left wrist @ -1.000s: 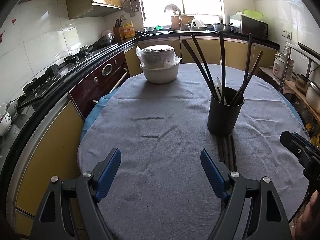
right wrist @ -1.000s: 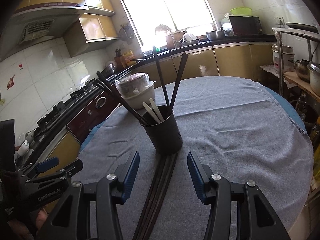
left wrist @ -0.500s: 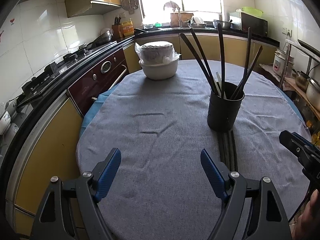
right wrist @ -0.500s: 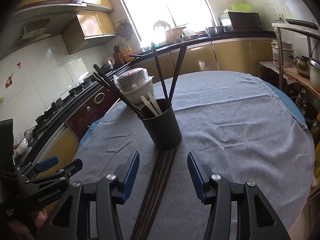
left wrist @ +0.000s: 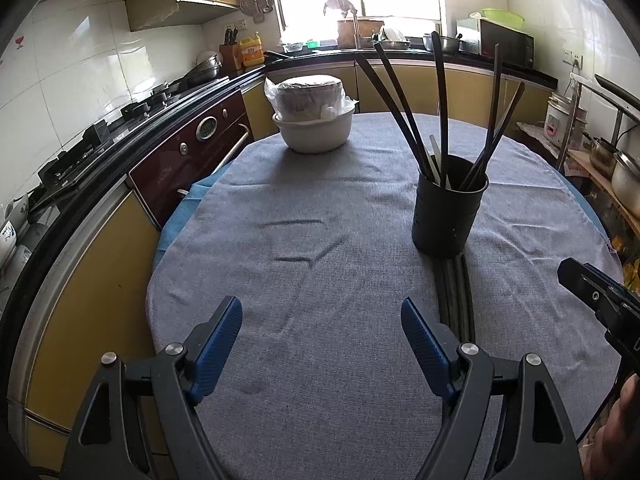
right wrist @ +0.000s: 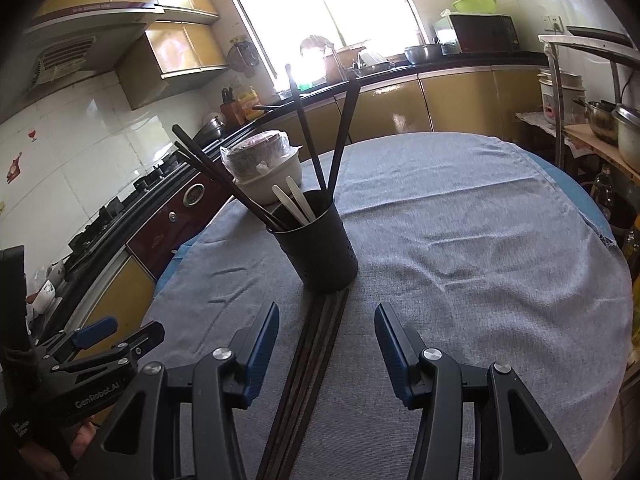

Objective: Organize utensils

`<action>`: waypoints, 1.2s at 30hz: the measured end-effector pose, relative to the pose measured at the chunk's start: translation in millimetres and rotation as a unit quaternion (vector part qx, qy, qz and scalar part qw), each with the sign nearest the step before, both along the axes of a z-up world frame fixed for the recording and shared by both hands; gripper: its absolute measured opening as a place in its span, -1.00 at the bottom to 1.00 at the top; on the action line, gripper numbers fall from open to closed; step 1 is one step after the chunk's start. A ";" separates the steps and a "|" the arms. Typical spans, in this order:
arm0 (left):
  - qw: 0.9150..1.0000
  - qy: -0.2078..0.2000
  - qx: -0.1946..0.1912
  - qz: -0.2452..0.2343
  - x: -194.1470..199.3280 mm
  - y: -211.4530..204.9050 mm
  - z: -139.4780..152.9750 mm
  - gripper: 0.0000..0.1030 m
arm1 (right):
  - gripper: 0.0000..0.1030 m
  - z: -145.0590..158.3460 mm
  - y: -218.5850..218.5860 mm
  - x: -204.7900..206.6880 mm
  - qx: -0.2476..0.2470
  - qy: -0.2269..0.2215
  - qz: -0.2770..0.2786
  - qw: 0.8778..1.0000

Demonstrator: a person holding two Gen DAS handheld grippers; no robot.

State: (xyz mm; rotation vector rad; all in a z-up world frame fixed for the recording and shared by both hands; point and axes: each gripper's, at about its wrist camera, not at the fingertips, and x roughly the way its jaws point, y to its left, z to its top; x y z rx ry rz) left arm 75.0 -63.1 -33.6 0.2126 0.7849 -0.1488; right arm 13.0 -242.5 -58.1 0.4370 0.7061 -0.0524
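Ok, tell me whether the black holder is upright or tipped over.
Upright. The holder stands on its base on the cloth, mouth up, with chopsticks leaning out of it.

Chopsticks (right wrist: 316, 344) on cloth: near ends cut off at 6 o'clock, far ends hidden behind holder (right wrist: 320, 252). Utensils' (left wrist: 440, 168) lower parts hidden inside it, type unclear.

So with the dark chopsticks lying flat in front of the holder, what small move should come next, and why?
Probably lower the right tool onto the chopsticks on the cloth and close. Its jaws are open and empty, already straddling that bundle, which lies flat against the base of the black holder. The left tool is open too, but off to the side of the bundle.
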 end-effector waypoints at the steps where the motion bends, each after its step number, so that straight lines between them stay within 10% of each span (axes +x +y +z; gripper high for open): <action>1: 1.000 0.001 0.000 0.000 0.3 -0.2 -0.7 0.60 | 0.02 -0.6 -0.4 0.4 0.000 0.001 0.000 1.000; 36: 0.988 0.132 -0.055 -0.058 48.9 -57.4 -77.7 0.60 | 0.02 -46.2 -33.9 9.4 0.032 0.057 -0.028 0.997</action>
